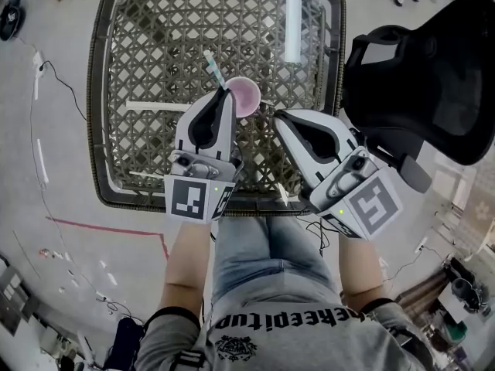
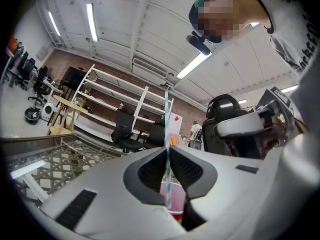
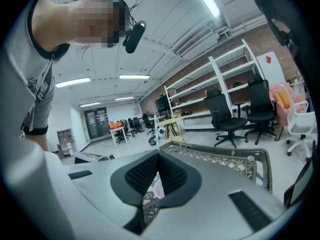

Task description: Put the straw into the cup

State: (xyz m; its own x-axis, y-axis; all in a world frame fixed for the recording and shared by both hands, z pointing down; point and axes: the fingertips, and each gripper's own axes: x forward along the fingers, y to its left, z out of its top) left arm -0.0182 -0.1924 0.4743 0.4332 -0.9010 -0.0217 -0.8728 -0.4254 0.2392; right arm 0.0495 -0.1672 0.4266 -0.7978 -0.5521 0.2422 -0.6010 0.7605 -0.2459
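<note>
The cup (image 1: 246,97) is set near the middle of the table (image 1: 97,99), and the straw (image 1: 213,68) is pinched in the left gripper (image 1: 225,93) at the cup's left edge, slanted away to the left. The right gripper (image 1: 277,117) is held right of the cup and nearer the person, apart from it. A chair (image 1: 433,83) is placed right of the table.

- Could not see the lower end of the straw (image 1: 214,69), covered by the left gripper (image 1: 225,93) in the head view.
- Saw only the far, right part of the cup (image 1: 249,97); near-left rim hidden under that gripper.
- Found the black chair (image 1: 433,83) cut off by the right edge.
- Could not trace the table's (image 1: 95,91) near rim beneath both grippers.
- Caught a pale sliver below the right gripper's (image 3: 158,156) jaw tips, too small to name.
</note>
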